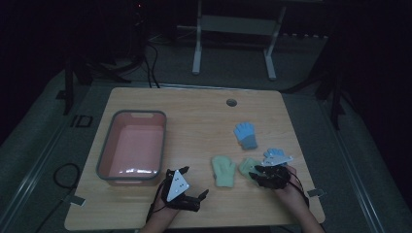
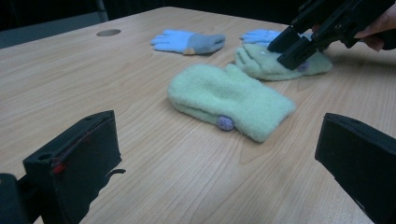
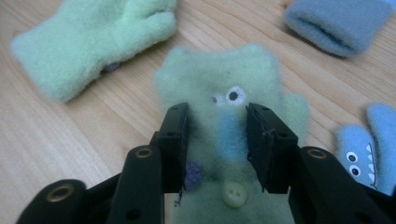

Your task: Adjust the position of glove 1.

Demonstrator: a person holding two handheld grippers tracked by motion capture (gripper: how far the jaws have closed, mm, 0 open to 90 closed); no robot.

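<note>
Mittens and gloves lie loose on the table (image 1: 194,121), four in all, while the pink bin (image 1: 132,145) at the left sits empty, so judging by that, nothing is put away yet and the whole sorting or collecting job lies ahead. The right gripper (image 3: 217,140) is down on the green mitten with the face (image 3: 224,93), its jaws a little apart and straddling a fold of the fabric, pressed into it but not yet squeezed together; this looks like the start of the first pick. That mitten sits near the right front of the table, just beside the plain green mitten (image 2: 229,100), with a blue monster glove (image 3: 369,144) just to its other side. A second blue glove (image 1: 245,135) lies farther back. The left gripper (image 2: 210,158) hovers low over bare wood in front of the plain mitten, jaws wide apart, holding nothing.
</note>
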